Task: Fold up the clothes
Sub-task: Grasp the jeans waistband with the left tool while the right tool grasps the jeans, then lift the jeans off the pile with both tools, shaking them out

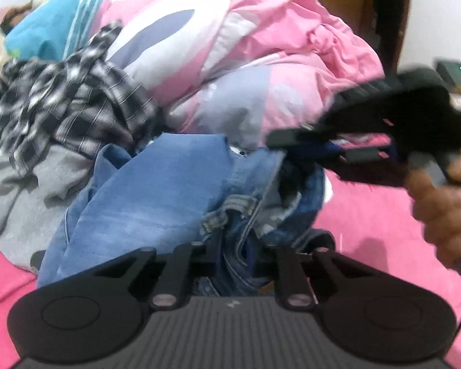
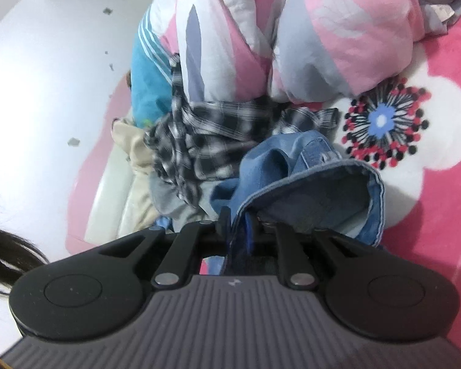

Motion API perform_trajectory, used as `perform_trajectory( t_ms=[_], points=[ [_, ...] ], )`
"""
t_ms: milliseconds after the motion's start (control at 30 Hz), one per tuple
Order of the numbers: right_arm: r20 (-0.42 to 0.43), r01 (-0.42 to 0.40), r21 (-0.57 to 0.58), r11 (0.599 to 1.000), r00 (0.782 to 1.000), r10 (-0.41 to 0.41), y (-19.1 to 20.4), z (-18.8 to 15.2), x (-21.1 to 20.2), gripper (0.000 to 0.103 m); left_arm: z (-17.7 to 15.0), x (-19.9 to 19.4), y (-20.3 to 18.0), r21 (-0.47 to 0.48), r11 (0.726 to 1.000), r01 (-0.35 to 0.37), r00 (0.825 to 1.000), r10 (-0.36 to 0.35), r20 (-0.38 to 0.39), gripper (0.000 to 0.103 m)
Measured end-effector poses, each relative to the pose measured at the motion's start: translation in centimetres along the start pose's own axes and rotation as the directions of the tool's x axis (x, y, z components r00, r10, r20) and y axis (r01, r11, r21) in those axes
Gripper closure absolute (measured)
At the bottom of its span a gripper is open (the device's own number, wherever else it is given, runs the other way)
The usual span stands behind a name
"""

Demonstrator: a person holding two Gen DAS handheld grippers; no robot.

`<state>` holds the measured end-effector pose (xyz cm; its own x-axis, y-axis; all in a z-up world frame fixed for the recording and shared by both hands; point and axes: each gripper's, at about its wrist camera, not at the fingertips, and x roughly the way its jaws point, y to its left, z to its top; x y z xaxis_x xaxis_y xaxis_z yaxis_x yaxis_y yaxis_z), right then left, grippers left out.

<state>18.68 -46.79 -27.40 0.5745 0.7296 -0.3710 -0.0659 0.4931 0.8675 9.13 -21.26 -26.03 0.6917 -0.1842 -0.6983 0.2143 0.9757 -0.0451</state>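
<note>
On top of the pink bedspread (image 2: 439, 184) sits one messy heap of laundry, with one pair of blue jeans (image 1: 144, 203) at the front of it. Behind the jeans I count one black-and-white plaid shirt (image 1: 73, 104), one grey garment (image 1: 18, 190) under it, one teal piece with white stripes (image 1: 46, 33), and one cream-coloured thing (image 2: 135, 150) at the bed's edge. One big puffy pink, white and lilac duvet (image 1: 246, 61) is bunched up behind all of that.

Two grippers are in play. The right gripper (image 2: 241, 215) is pinching the denim, with a fold of the jeans' edge squeezed between its fingers and the cuff opening hanging loose just beyond. From the left camera you can see that same right gripper coming in from the side, held by a hand (image 1: 445, 212), clamped on the jeans' upper edge. The left gripper (image 1: 230, 246) is down low right against the jeans, but its fingertips are buried in the fabric, so I honestly can't tell if it's gripping or spread.

One flower print (image 2: 384, 123) shows on the bedspread beside the pile.
</note>
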Motion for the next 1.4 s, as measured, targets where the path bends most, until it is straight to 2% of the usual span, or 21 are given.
perform_trajectory(
  t_ms=[67, 167, 200, 267, 300, 400, 500, 533, 600, 633, 667, 733, 867, 967, 1167, 1267, 1400],
  points=[
    [-0.006, 0.014, -0.014, 1.0, 1.0, -0.014, -0.3, 0.0, -0.9, 0.086, 0.3, 0.3, 0.5, -0.017, 1.0, 0.004, 1.0, -0.004, -0.01, 0.088],
    [0.041, 0.045, -0.029, 0.999, 0.998, -0.044, -1.1, -0.6, -3.8, 0.075, 0.3, 0.3, 1.1, -0.026, 1.0, 0.001, 1.0, -0.002, -0.019, 0.088],
    [0.065, 0.075, -0.028, 0.997, 0.995, -0.073, -1.6, -0.7, -4.7, 0.073, 0.3, 0.3, 1.2, -0.025, 1.0, -0.002, 1.0, 0.001, -0.02, 0.088],
    [0.094, 0.15, -0.025, 0.988, 0.985, -0.147, -2.8, -1.1, -6.0, 0.059, 0.4, 0.6, 1.5, -0.027, 1.0, 0.001, 1.0, -0.002, -0.03, 0.088],
    [0.098, 0.195, -0.024, 0.98, 0.976, -0.192, -3.6, -1.2, -6.4, 0.057, 0.4, 0.8, 1.6, -0.028, 1.0, 0.003, 0.999, -0.004, -0.035, 0.088],
    [0.04, 0.223, -0.019, 0.975, 0.974, -0.222, -5.7, -0.9, -4.9, 0.055, 0.3, 1.0, 1.7, -0.027, 1.0, 0.012, 0.999, -0.013, -0.049, 0.087],
    [-0.022, 0.196, -0.063, 0.979, 0.98, -0.198, -6.5, 0.0, -1.8, 0.054, 0.1, 1.0, 1.8, -0.025, 0.999, 0.022, 0.998, -0.023, -0.062, 0.087],
    [-0.04, 0.211, -0.069, 0.975, 0.976, -0.214, -6.6, 0.4, -0.6, 0.055, 0.0, 1.0, 1.8, -0.025, 0.999, 0.025, 0.997, -0.026, -0.066, 0.085],
    [-0.078, 0.243, -0.081, 0.967, 0.965, -0.249, -6.9, 1.0, 1.7, 0.091, -0.2, 1.0, 1.9, -0.031, 0.999, 0.034, 0.996, -0.037, -0.077, 0.079],
    [-0.068, 0.245, -0.095, 0.965, 0.965, -0.252, -6.1, 1.1, 2.0, 0.099, -0.3, 0.8, 2.2, -0.056, 0.997, 0.048, 0.995, -0.053, -0.088, 0.069],
    [-0.056, 0.247, -0.11, 0.963, 0.965, -0.255, -5.2, 1.1, 2.2, 0.099, -0.4, 0.6, 2.4, -0.082, 0.995, 0.061, 0.993, -0.069, -0.099, 0.061],
    [-0.033, 0.252, -0.14, 0.958, 0.965, -0.259, -3.3, 1.2, 2.6, 0.099, -0.6, 0.2, 3.0, -0.133, 0.987, 0.086, 0.987, -0.102, -0.121, 0.058],
    [-0.021, 0.216, -0.234, 0.948, 0.974, -0.227, 2.7, 0.5, 3.3, 0.099, -1.5, -1.1, 3.9, -0.228, 0.966, 0.123, 0.98, -0.154, -0.124, 0.039],
    [-0.014, 0.188, -0.303, 0.934, 0.979, -0.202, 7.2, -0.1, 3.8, 0.099, -2.3, -2.1, 4.5, -0.296, 0.943, 0.149, 0.975, -0.191, -0.118, 0.031],
    [-0.006, 0.133, -0.438, 0.889, 0.989, -0.15, 16.2, -1.1, 4.9, 0.099, -3.2, -3.7, 6.5, -0.422, 0.885, 0.197, 0.966, -0.25, -0.072, 0.03],
    [-0.037, 0.103, -0.497, 0.862, 0.989, -0.14, 20.6, -1.8, 6.4, 0.099, -2.8, -5.4, 8.2, -0.464, 0.855, 0.233, 0.962, -0.274, -0.022, 0.029],
    [-0.088, 0.048, -0.54, 0.84, 0.99, -0.114, 26.4, -3.0, 8.6, 0.099, -2.0, -8.7, 10.6, -0.46, 0.842, 0.28, 0.957, -0.284, 0.063, 0.021]
  ],
)
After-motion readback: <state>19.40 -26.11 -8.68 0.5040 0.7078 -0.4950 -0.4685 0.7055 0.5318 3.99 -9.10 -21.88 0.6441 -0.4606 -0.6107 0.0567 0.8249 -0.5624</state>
